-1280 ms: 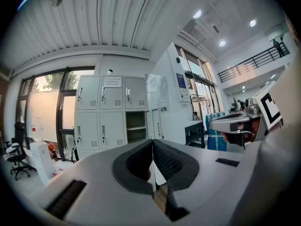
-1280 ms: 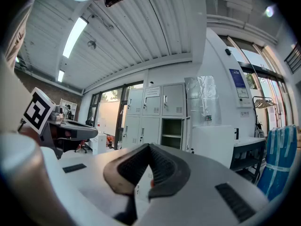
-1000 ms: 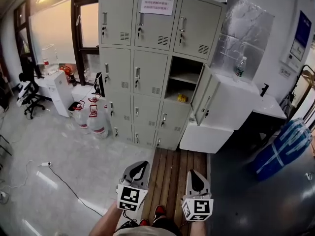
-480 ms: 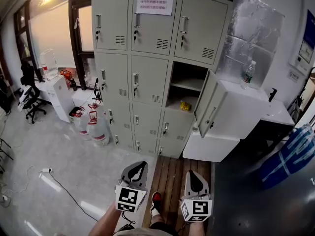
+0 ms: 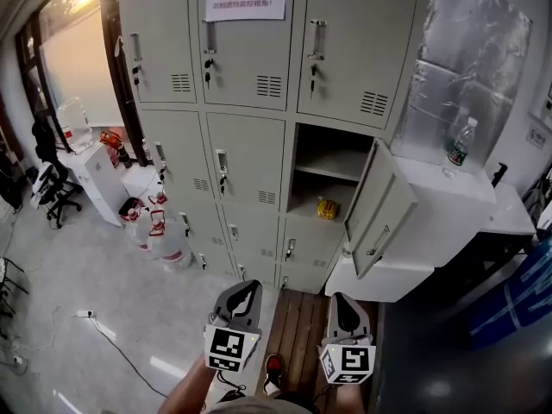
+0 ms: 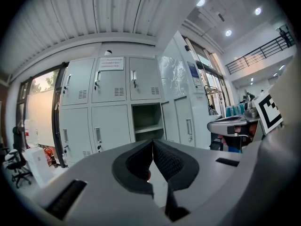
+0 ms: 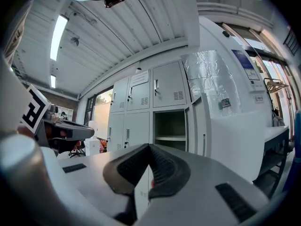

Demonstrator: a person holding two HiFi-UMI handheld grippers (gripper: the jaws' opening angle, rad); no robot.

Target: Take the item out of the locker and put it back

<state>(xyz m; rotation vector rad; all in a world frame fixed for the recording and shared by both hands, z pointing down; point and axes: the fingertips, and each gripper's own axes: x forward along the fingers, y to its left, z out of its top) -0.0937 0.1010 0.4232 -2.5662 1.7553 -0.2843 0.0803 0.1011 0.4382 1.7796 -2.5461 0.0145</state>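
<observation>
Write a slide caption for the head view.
Left claw and right claw, both shut and empty, face a locker whose open door reveals a yellow item.

Closed hand-held gripper (image 7: 149, 146) before open locker (image 7: 170, 126)

We see a grey floor (image 5: 86, 304), bright windows (image 5: 73, 59) on the left, and a black office chair (image 5: 47, 186) near them.

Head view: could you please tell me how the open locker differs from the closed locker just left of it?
The open locker has its door swung out to the right, while the closed locker has its door flush. The open locker shows a shelf with a yellow item below it, while the closed locker's inside is hidden. Both are grey and stand in the same row.
</observation>
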